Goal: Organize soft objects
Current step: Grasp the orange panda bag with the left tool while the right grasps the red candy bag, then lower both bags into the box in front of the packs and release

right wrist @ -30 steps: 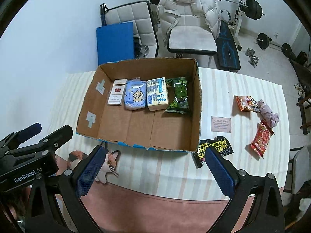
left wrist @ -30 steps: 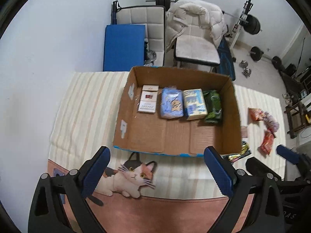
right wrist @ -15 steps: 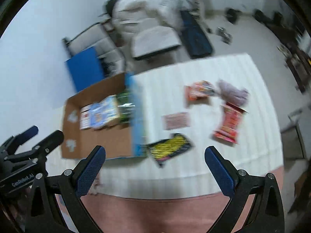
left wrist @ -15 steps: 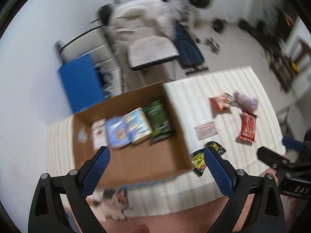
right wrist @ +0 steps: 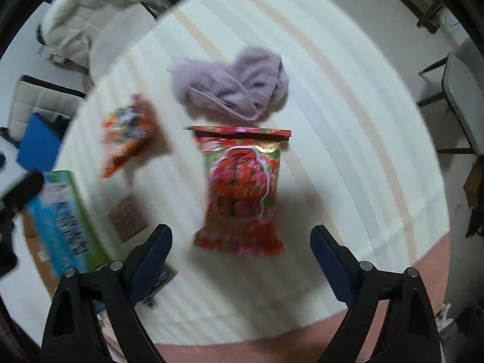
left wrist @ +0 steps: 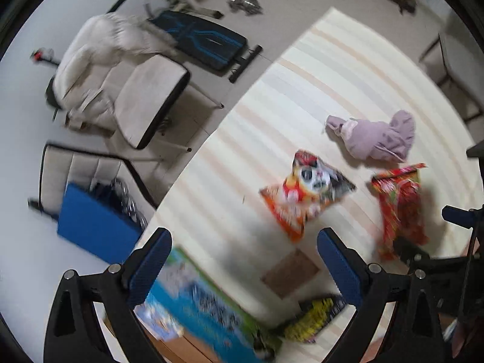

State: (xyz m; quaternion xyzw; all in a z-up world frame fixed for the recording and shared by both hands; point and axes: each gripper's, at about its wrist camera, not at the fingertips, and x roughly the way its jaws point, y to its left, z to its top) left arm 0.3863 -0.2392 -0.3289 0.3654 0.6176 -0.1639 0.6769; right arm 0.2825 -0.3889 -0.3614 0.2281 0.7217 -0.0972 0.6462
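A red snack bag (right wrist: 242, 190) lies on the striped tablecloth just ahead of my open, empty right gripper (right wrist: 240, 243). It also shows in the left wrist view (left wrist: 399, 205). A crumpled lilac cloth (right wrist: 233, 84) lies beyond it, also in the left wrist view (left wrist: 378, 139). An orange snack bag (right wrist: 127, 133) lies to the left, also in the left wrist view (left wrist: 305, 193). My left gripper (left wrist: 243, 249) is open and empty above the table, short of the orange bag. A black and yellow bag (left wrist: 314, 320) lies near the cardboard box's printed outer wall (left wrist: 199, 305).
A small brown card (left wrist: 290, 272) lies flat on the cloth, also in the right wrist view (right wrist: 128, 219). The box wall (right wrist: 63, 220) stands at the left. A padded chair with a white coat (left wrist: 121, 81) and a blue mat (left wrist: 93, 227) stand beyond the table edge.
Both grippers have swung right, away from the cardboard box and toward the loose bags and cloth. The right gripper now hangs low over the red bag. Both stay open.
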